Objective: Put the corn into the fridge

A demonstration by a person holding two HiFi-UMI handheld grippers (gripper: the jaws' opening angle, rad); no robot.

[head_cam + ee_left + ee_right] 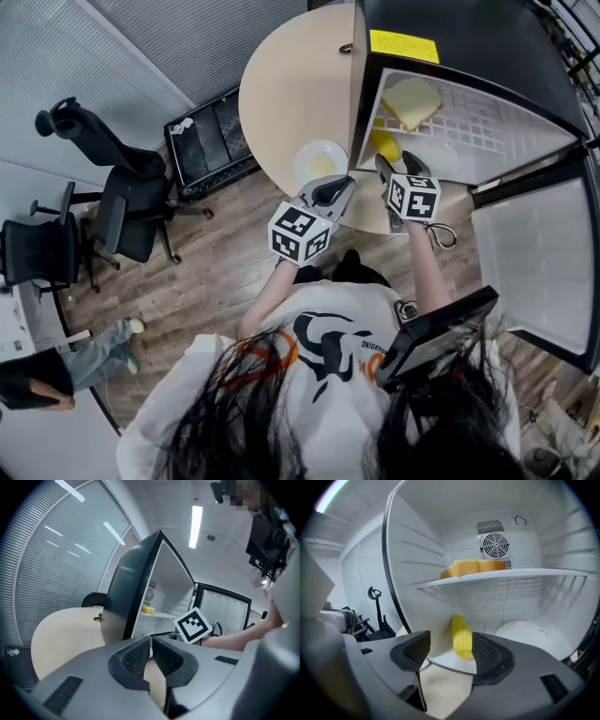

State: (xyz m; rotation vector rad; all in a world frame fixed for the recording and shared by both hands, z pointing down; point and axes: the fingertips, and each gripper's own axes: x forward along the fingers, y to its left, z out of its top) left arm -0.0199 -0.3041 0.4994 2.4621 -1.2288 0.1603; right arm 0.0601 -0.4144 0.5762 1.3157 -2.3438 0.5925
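The yellow corn cob (461, 637) lies on the white floor of the open black fridge (469, 47), just inside its front edge; in the head view the corn (382, 145) shows under the wire shelf. My right gripper (449, 651) is open, its pads apart and not touching the cob, which lies just past the right fingertip. In the head view the right gripper (382, 167) hangs at the fridge's mouth. My left gripper (151, 641) is shut with nothing in it, held beside the fridge over the table's edge (343, 185).
A yellow slice (476, 566) rests on the fridge's wire shelf, a white plate (525, 634) on its floor. The fridge door (534, 262) stands open at right. On the round beige table (281, 94) sits a white dish (321, 159). Office chairs (122, 187) and a black crate (211, 141) stand at left.
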